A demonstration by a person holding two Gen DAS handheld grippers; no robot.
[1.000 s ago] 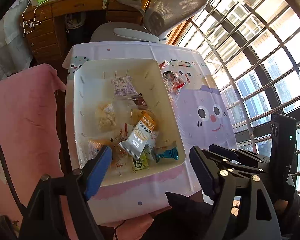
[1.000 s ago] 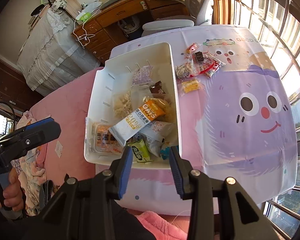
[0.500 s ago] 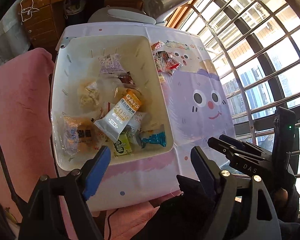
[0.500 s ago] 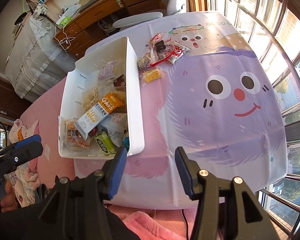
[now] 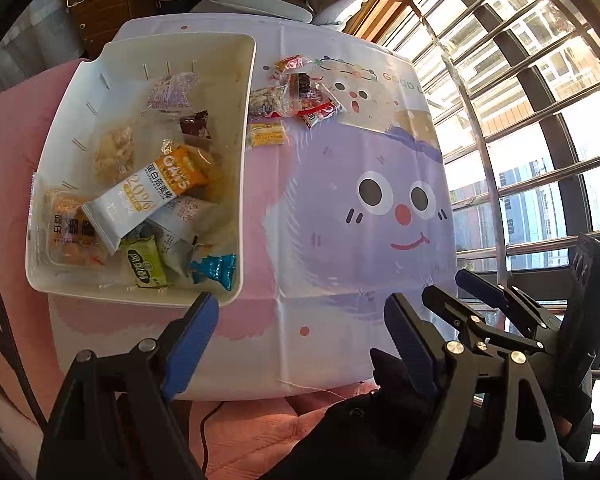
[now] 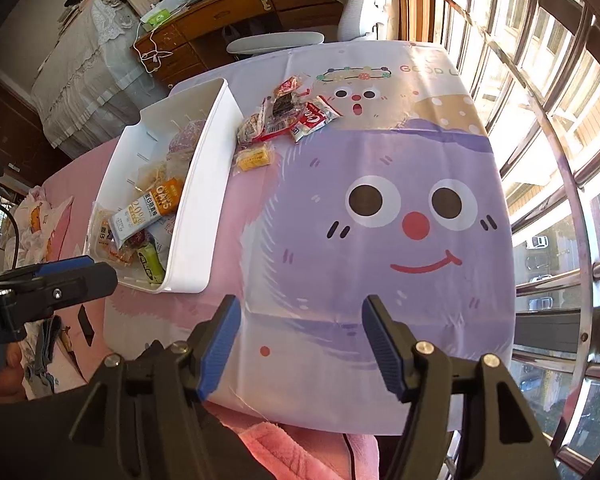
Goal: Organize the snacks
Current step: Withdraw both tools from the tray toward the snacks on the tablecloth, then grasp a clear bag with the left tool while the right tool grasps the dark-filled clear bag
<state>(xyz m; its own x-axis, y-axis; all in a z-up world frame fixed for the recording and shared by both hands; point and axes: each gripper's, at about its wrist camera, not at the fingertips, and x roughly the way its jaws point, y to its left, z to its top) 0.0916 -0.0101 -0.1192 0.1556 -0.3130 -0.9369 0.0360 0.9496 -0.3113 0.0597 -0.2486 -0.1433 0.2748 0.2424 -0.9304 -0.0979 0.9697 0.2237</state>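
A white bin [image 5: 244, 120] is placed at the left side of a table covered by a cartoon-face cloth [image 5: 380, 208]. The bin is loaded with snack packets: an orange-and-white oats bar [image 5: 152, 192] lies on top, a green packet [image 5: 144, 268] and a blue foil packet [image 5: 216, 270] are located at the near wall, and a purple packet [image 5: 170, 92] is located toward the far wall.

A loose pile [image 6: 288, 116] of packets is located on the cloth just beside the bin's far right corner. 1 yellow packet [image 6: 254, 158] lies apart from the pile on its near side, close to the bin wall.

The left gripper [image 5: 300, 324] is held above the near edge of the table, between the bin's near right corner and the cartoon face. Its jaws are spread wide and nothing is held between them.

The right gripper [image 6: 300, 328] is held above the near part of the cloth, below the cartoon face. Its jaws have just been opening and are now set apart at a moderate width; nothing is held between them.

The 2 grippers are seen side by side in both views. All loose packets are well apart from both grippers.
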